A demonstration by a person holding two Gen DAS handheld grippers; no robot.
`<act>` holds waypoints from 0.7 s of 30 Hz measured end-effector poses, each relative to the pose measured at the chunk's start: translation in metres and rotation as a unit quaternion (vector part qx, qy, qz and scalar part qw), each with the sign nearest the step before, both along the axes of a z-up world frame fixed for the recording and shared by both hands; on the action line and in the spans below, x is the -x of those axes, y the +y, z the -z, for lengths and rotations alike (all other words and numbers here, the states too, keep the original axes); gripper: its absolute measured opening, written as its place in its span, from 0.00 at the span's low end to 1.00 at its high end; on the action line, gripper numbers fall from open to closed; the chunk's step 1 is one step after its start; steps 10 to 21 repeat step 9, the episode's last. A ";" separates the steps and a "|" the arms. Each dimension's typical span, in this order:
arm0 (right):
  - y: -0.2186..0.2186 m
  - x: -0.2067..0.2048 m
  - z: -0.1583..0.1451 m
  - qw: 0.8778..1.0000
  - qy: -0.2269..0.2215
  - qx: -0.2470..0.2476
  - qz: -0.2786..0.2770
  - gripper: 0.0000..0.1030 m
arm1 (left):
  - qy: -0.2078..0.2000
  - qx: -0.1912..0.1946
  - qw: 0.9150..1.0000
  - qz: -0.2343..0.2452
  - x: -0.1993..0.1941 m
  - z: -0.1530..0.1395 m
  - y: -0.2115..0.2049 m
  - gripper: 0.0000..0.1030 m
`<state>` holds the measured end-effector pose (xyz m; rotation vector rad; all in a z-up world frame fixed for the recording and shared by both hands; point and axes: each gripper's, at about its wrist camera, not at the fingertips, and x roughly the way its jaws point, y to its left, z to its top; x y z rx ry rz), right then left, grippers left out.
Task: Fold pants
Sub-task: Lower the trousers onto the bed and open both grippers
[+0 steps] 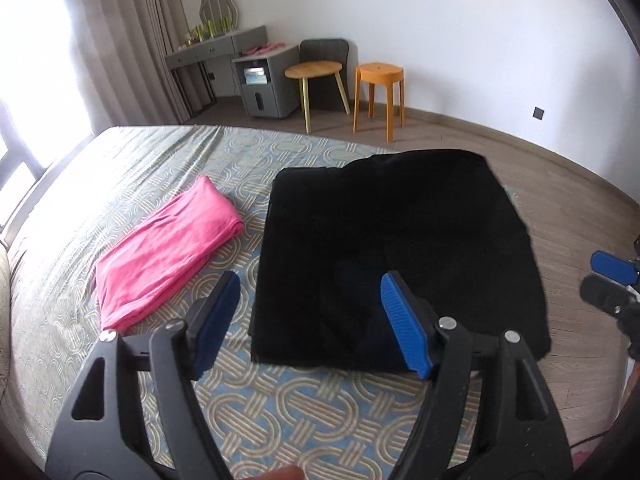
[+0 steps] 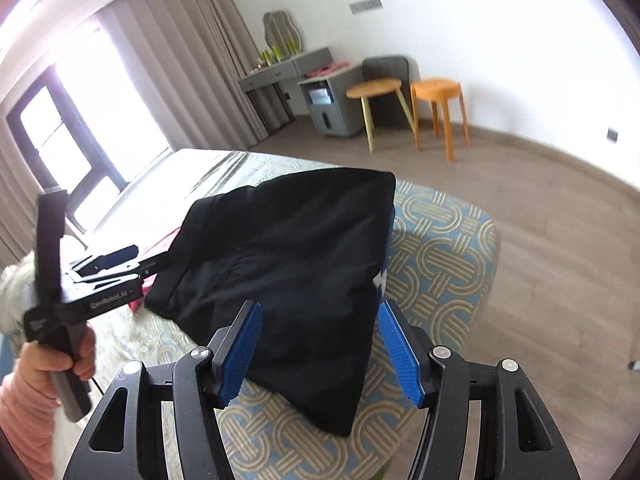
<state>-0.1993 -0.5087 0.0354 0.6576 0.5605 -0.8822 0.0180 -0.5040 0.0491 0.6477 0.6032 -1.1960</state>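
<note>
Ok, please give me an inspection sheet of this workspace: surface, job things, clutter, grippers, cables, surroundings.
Surface: bed with patterned cover.
Job's things: black pants folded into a rectangle, lying flat near the bed's edge.
Clutter: folded pink garment beside the pants, apart from them.
Grippers: left gripper open, holding nothing; right gripper open, holding nothing.
Cables: nothing seen.
Surroundings: orange stool, round wooden table, grey desk, curtains.

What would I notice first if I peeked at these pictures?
Probably the big black pants, folded into a neat block near the corner of the patterned bed. Next to them, on their left, lies a bright pink folded cloth. Up close, both grippers, left and right, stand open with blue pads, holding nothing.
</note>
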 end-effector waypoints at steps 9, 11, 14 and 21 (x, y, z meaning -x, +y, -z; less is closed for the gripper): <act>0.060 -0.006 -0.009 0.999 0.021 0.035 0.004 0.61 | -0.007 0.042 0.999 0.031 0.035 -0.025 0.063 0.80; 0.060 -0.006 -0.009 0.999 0.021 0.035 0.004 0.61 | -0.007 0.042 0.999 0.031 0.035 -0.025 0.063 0.80; 0.060 -0.006 -0.009 0.999 0.021 0.035 0.004 0.61 | -0.007 0.042 0.999 0.031 0.035 -0.025 0.063 0.80; 0.060 -0.006 -0.009 0.999 0.021 0.035 0.004 0.61 | -0.007 0.042 0.999 0.031 0.035 -0.025 0.063 0.80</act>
